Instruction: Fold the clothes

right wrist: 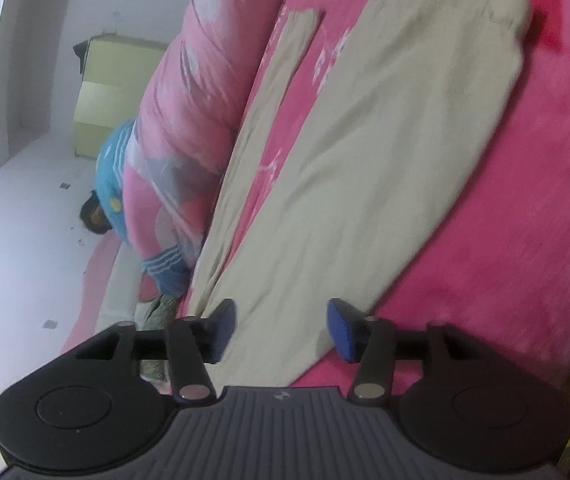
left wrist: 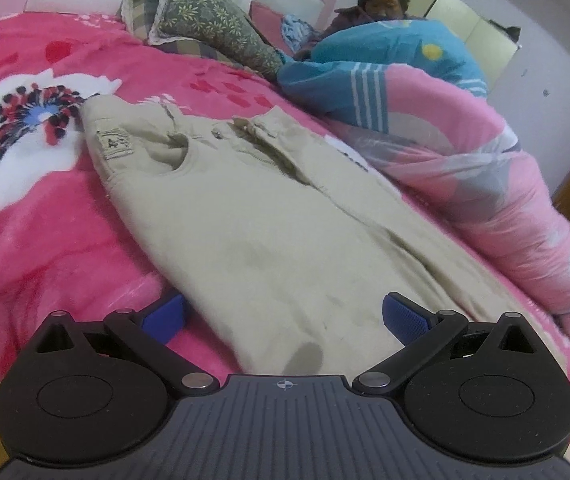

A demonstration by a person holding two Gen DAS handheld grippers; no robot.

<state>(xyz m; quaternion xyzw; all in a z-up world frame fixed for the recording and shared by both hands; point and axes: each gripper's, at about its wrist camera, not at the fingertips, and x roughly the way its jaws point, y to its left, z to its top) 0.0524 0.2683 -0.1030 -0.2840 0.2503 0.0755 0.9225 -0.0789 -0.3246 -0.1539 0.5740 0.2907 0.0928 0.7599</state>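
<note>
Beige trousers point(left wrist: 253, 216) spread on a pink blanket point(left wrist: 45, 220), stretching ahead between both sets of jaws, left gripper point(left wrist: 285, 320) wide open, right gripper point(right wrist: 281, 328) wide open, neither gripping cloth

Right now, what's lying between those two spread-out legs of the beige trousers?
Only bare pink blanket, a strip of it showing between the two legs of the beige trousers in the right wrist view. The far leg lies against the rolled quilt.

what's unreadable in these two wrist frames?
- Trousers label print: left wrist view, too small.
- One trouser leg: right wrist view, far edge tucked under the quilt.
- Trousers' near end: both views, hidden behind the left gripper and right gripper.
</note>
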